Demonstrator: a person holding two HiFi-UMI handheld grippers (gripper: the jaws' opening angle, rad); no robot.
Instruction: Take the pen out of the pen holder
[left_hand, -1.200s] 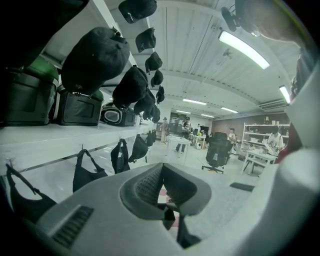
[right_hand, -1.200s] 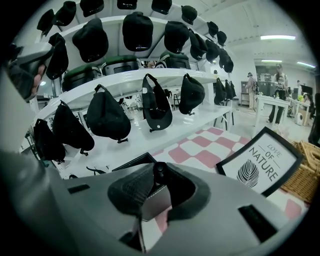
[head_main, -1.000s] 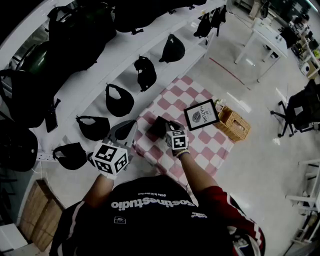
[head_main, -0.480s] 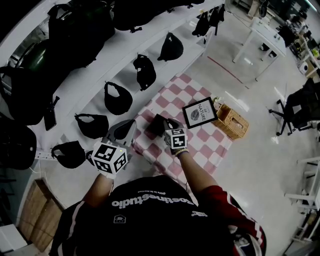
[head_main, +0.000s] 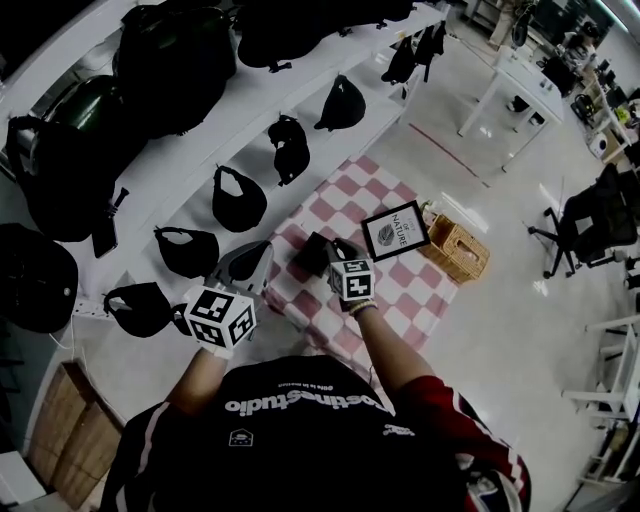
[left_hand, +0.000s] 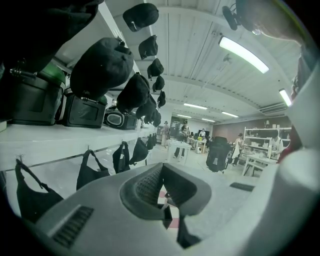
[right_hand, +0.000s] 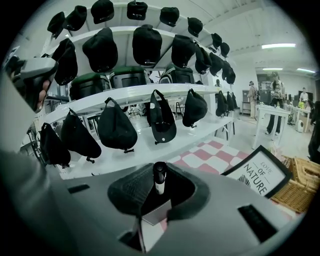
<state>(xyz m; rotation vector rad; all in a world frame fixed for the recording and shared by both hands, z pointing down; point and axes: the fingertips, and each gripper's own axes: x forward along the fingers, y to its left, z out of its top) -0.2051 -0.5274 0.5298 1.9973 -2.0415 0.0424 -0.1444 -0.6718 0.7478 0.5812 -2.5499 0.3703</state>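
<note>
Beside the holder, at four o'clock, right fingers stay clamped on the pen, barely moved; removal pending. Left fingers sit slightly apart, empty.

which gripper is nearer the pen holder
Right. The right gripper is at the pen holder, shut on the pen; the left gripper hangs apart, beside the checked cloth.
</note>
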